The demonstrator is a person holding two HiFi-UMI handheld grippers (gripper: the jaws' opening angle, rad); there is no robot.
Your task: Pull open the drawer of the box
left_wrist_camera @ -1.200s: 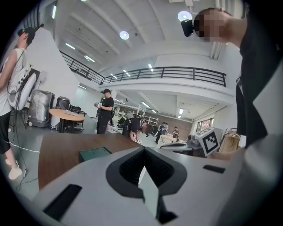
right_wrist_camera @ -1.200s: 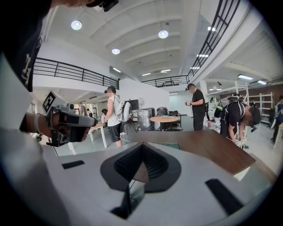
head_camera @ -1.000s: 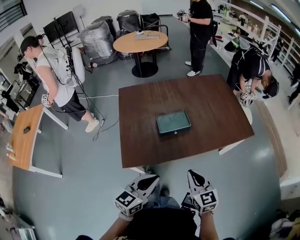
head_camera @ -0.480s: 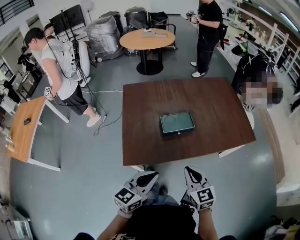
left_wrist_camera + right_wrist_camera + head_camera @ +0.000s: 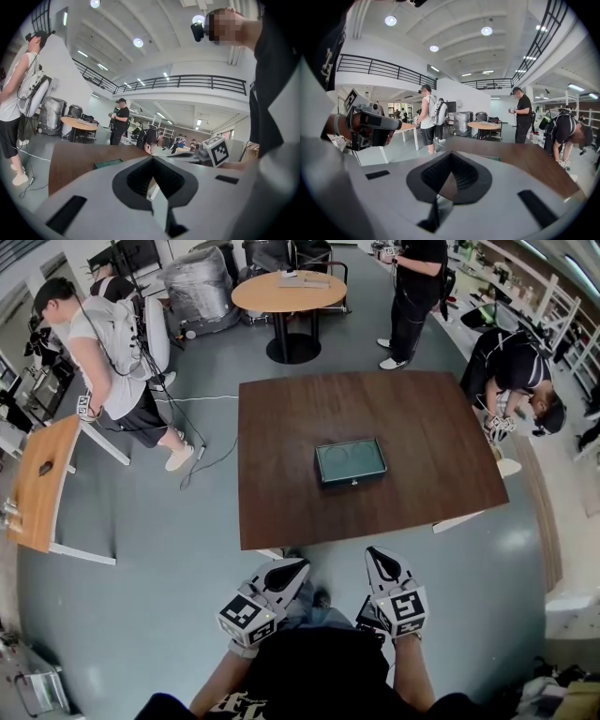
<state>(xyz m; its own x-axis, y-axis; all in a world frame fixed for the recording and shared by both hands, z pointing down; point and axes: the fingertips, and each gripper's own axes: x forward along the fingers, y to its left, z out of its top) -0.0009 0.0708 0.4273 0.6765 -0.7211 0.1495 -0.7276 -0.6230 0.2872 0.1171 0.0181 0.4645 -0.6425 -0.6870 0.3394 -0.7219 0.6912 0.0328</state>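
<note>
Box [image 5: 350, 462] lies near the middle of the dark table [image 5: 272, 427], green top up. Its drawer [image 5: 370, 477] faces the wearer and sits flush with the body, as far as the head view shows. A small pale knob [image 5: 352, 483] sits at the middle of the drawer's front.

Both claws hang off the table's near edge, over the grey floor [image 5: 169, 596] and close to the wearer's body, well apart from the box. The left claw [image 5: 301, 565] points toward the near edge, left of the box. Its jaws are pressed together tip to tip with nothing between them. In the left gripper view the box shows as a thin green slab on the tabletop, beyond the tips and to their left.

The right claw [image 5: 376, 553] points almost straight at the table edge, a little right of the box. Its jaws are likewise closed on nothing. In the right gripper view a sliver of the box shows just above the tips, slightly to their right.

Neither claw touches the table or the box. A person with a backpack [image 5: 98, 343] stands at the left, a person in black [image 5: 412, 277] at the far side, and a bent person [image 5: 511, 367] at the right. A round table [image 5: 289, 292] stands beyond.
</note>
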